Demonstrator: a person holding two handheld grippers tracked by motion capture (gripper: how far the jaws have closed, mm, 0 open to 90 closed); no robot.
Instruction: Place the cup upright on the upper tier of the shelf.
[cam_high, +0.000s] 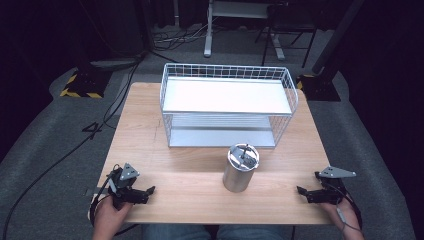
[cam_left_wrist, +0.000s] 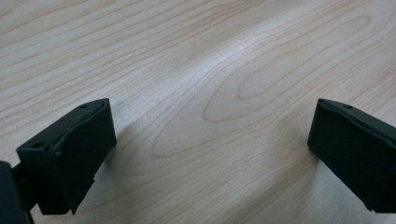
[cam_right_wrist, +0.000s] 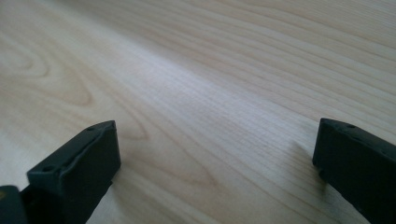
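A steel canister (cam_high: 240, 168) stands between the left gripper (cam_high: 142, 194) and right gripper (cam_high: 306, 193), both resting wide open and empty on the wooden table (cam_high: 185, 185). Rigid, probably light and slick, it seems best clasped mid-wall.

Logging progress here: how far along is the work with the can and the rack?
Nothing looks done: the metal canister stands on the table before the wire rack, whose shelves are bare. Nothing is in hand: left gripper and right gripper rest open near the front edge. Any handling remains.
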